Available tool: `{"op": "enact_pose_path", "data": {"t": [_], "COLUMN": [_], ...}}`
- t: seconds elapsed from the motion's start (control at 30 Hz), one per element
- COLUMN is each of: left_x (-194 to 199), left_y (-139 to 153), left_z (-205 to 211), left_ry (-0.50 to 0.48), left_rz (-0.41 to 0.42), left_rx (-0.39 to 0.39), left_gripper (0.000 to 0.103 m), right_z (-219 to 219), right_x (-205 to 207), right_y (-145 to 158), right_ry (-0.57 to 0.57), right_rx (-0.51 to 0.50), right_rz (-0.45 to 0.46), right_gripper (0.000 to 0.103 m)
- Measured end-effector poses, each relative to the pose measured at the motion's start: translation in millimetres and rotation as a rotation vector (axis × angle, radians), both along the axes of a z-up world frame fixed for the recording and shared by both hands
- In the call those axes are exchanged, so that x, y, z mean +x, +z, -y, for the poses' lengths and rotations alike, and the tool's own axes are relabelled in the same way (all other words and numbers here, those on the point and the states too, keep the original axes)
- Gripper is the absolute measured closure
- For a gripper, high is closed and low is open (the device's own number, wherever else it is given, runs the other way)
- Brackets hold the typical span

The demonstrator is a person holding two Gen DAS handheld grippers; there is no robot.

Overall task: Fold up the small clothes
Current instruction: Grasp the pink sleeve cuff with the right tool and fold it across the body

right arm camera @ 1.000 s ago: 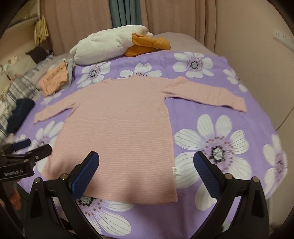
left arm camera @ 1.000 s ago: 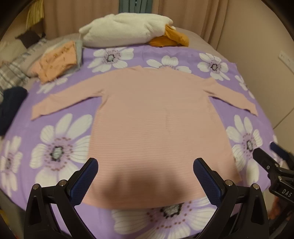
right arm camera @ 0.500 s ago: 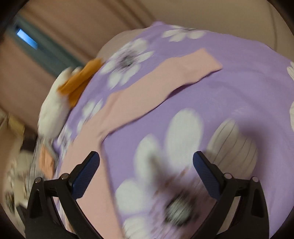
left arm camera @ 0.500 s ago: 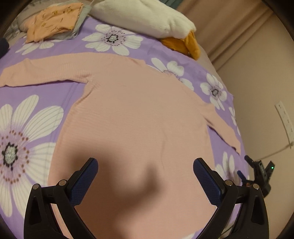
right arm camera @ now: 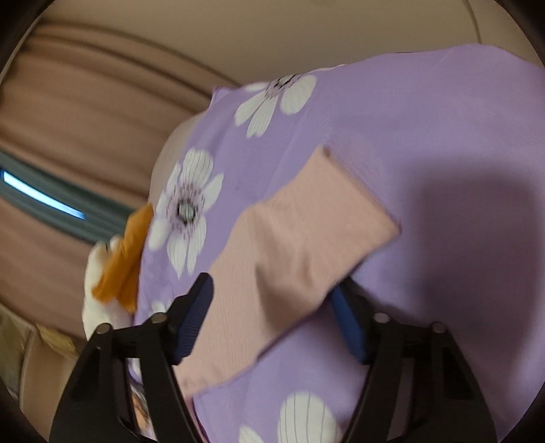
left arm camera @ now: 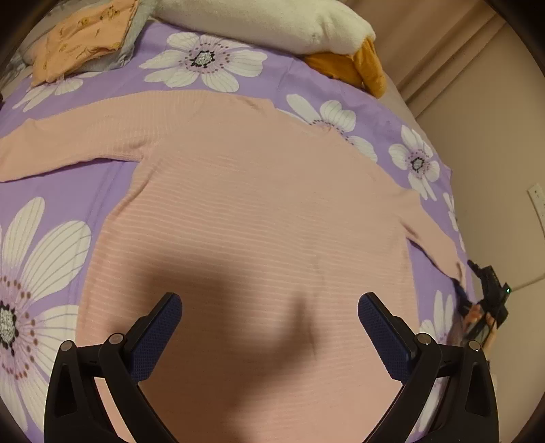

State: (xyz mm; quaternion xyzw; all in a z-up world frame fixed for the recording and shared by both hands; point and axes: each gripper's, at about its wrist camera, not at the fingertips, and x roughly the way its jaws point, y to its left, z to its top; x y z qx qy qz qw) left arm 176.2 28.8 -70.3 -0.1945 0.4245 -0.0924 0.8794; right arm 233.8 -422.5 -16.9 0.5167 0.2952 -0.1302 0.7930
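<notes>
A pink long-sleeved top [left arm camera: 259, 211] lies flat on a purple flowered bedspread [left arm camera: 68, 191], sleeves spread out. My left gripper [left arm camera: 269, 327] is open and empty, hovering over the lower body of the top. My right gripper [right arm camera: 272, 306] is open, low at the top's right sleeve [right arm camera: 289, 252]; the sleeve lies between the fingers, with its edge over the right finger [right arm camera: 344, 317]. The right gripper also shows small at the right edge of the left wrist view [left arm camera: 490, 300], by the sleeve end.
A white pillow [left arm camera: 265, 20] and an orange cloth [left arm camera: 357, 64] lie at the head of the bed. An orange garment on grey fabric [left arm camera: 85, 44] sits at the far left. A beige wall [left arm camera: 494, 153] and curtains [right arm camera: 68, 119] border the bed.
My left gripper has moved forward over the top's body. My right gripper has swung right and down to the right sleeve, which now lies between its open fingers.
</notes>
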Motion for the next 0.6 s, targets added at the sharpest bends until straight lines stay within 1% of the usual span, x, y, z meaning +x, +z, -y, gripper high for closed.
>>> {"op": "enact_pose_path", "data": {"t": [0.03,0.07,0.13,0.17,0.2,0.27,0.33,0.37,0.4,0.43,0.5,0.57,0.6], "left_x": [2,3,5,6,6,5,3,1,-1,-2,-5,-9,-11], "left_y": [-2,-3,-7,-8,-10,-14,-17,-16,-18,-18,-19,-19,-19], "left_z": [-1,-1,-3,-5,-8,-12,-18,-23,-25,-28,-35,-42,-46], "left_ry": [0.003,0.008,0.017,0.022,0.031,0.045,0.060,0.067,0.072,0.077,0.089,0.095,0.102], "left_rz": [-0.004,-0.012,-0.033,-0.041,-0.051,-0.073,-0.088,-0.082,-0.094,-0.095,-0.098,-0.095,-0.094], "left_rx": [0.004,0.007,0.010,0.009,0.010,0.009,0.009,0.009,0.007,0.005,-0.008,-0.030,-0.040], "left_gripper": [0.001,0.001,0.001,0.001,0.001,0.001,0.001,0.001,0.001,0.001,0.001,0.001,0.001], "right_z": [1,7,11,13,13,16,15,13,16,11,0,-30,-42], "right_x": [2,2,2,1,3,-2,-5,-3,-4,0,10,30,38], "right_y": [-1,-5,-8,-12,-9,5,20,29,34,43,66,101,109], "right_ry": [-0.019,-0.030,-0.061,-0.067,-0.071,-0.079,-0.062,-0.051,-0.042,-0.028,0.011,0.078,0.108], "right_rx": [-0.003,-0.005,-0.015,-0.016,-0.023,-0.080,-0.126,-0.146,-0.164,-0.186,-0.235,-0.312,-0.340], "right_rz": [-0.012,-0.019,-0.057,-0.064,-0.062,-0.058,-0.031,-0.031,-0.042,-0.055,-0.040,-0.007,0.003], "right_gripper": [0.057,0.064,0.090,0.094,0.096,0.096,0.096,0.096,0.096,0.096,0.096,0.096,0.096]}}
